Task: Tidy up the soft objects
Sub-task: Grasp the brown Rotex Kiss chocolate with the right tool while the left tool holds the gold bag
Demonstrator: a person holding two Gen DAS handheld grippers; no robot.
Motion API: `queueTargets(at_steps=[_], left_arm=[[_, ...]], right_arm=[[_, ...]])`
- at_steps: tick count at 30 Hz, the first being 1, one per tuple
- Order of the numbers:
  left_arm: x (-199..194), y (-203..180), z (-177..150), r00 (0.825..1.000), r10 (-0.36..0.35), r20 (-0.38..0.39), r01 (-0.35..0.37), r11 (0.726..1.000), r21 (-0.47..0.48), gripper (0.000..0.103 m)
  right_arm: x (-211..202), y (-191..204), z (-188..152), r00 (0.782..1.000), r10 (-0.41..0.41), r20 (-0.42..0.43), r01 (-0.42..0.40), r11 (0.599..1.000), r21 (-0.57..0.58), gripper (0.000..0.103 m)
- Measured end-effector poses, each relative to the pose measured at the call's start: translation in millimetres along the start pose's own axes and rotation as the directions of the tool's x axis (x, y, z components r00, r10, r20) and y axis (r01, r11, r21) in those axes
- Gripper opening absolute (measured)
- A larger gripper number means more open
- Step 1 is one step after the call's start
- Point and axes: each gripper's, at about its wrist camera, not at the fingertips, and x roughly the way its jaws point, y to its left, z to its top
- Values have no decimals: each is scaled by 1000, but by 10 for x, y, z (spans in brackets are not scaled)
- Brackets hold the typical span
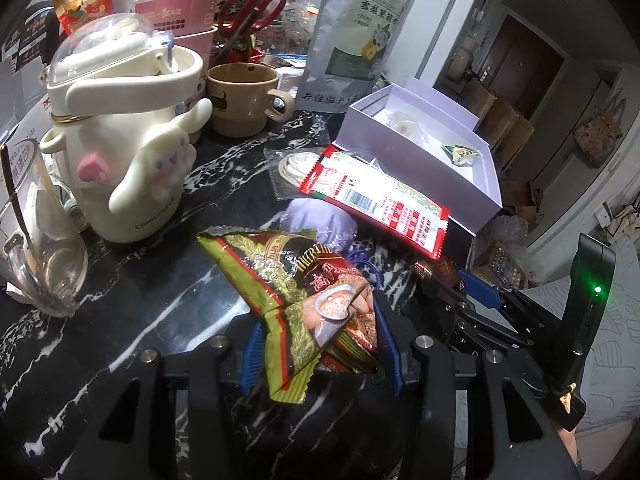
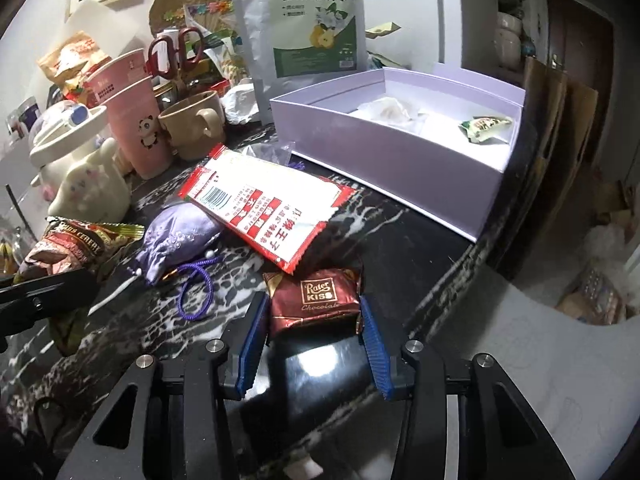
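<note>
While the left gripper [image 1: 320,344] is pinching a crinkly foil cereal sachet [image 1: 296,292], the right gripper [image 2: 314,344] is squeezing a glossy square chocolate packet [image 2: 316,300].

The cereal packet [image 1: 304,300] hides its lower end between the blue pads of the left gripper [image 1: 320,356]. The red-and-white wrapper [image 2: 264,212] covers part of the purple pouch [image 2: 176,240] and one corner of the chocolate packet [image 2: 316,300]. At the counter's [image 2: 400,240] left edge the glass [image 1: 36,240] is cut off by the left wrist view's border. Small print on the silver bag [image 2: 304,20] is too fine to read.
</note>
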Motion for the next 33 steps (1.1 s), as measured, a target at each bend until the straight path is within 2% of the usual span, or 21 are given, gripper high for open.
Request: queueTargets(at_steps=[6, 17, 25, 33], left_arm=[[-61, -66, -68, 1000, -5, 7, 5, 1000, 6, 48], [-227, -221, -150, 999, -15, 44, 14, 999, 37, 48], [-291, -490, -156, 996, -69, 64, 62, 992, 108, 48], [-333, -847, -57, 987, -138, 79, 119, 970, 212, 48]], right_arm=[[-144, -68, -80, 999, 31, 7, -32, 999, 40, 45], [-505, -46, -219, 996, 74, 47, -76, 996, 45, 45], [-947, -100, -239, 990, 68, 120, -74, 996, 46, 45], [-1362, -228, -229, 980, 36, 195, -50, 997, 65, 45]])
